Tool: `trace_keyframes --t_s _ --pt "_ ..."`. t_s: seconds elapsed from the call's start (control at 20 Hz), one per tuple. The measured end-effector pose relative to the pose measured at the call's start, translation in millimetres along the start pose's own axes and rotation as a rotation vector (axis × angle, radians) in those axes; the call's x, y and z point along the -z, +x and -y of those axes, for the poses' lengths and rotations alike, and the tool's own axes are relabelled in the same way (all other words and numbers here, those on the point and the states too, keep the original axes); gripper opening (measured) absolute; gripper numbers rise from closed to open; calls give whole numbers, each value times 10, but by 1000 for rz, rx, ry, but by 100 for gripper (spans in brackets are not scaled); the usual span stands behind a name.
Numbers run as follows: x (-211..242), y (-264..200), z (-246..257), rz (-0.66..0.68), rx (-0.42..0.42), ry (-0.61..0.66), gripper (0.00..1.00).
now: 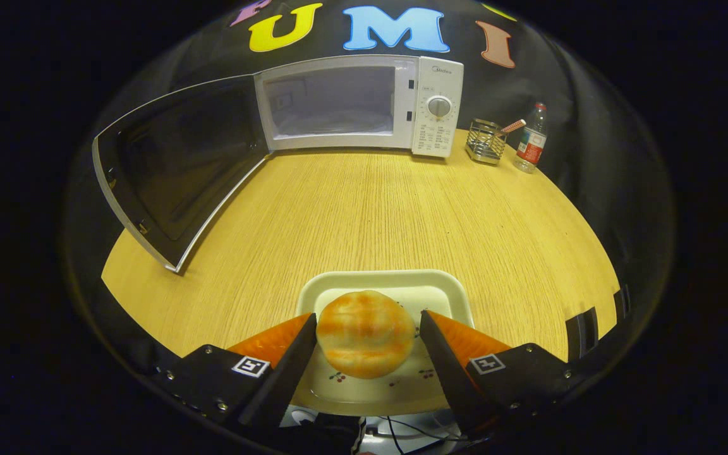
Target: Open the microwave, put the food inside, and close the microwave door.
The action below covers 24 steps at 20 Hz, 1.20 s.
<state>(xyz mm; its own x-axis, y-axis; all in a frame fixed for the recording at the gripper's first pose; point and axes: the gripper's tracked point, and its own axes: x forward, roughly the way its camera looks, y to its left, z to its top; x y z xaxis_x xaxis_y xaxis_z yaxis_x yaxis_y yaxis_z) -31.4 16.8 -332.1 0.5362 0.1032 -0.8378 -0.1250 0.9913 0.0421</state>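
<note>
Gripper view: a wooden table (370,208) is seen from just above, with a white microwave (364,104) standing at its far edge against the booth wall. The microwave door (177,167) is swung wide open to the left, and the bare white inside is shown. To the right of the microwave a small wire holder (486,141) with a utensil in it is placed, and just beside that a plastic bottle (532,139) stands upright. At the near edge of the table a pale tray (339,287) is set. On it a round golden bun (365,333) is framed between the two fingers of the gripper (367,338). The left finger appears to touch the bun; a narrow gap is seen at the right finger, so the claw is spread around the bun rather than pinching it.
</note>
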Motion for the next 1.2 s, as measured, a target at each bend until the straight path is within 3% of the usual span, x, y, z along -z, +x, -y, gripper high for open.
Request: trace_keyframes --t_s 0.05,0.25,0.3,0.35,0.75,1.2 --pt "15 24 -29 -11 -18 11 99" --pt "-33 1 -33 -13 -46 25 82" --pt "-83 -23 -32 3 -49 32 82" --pt "-147 -34 -33 18 -62 46 75" --pt "-1161 -136 -235 211 -174 140 74" --pt "-2203 136 -547 355 -273 201 74"
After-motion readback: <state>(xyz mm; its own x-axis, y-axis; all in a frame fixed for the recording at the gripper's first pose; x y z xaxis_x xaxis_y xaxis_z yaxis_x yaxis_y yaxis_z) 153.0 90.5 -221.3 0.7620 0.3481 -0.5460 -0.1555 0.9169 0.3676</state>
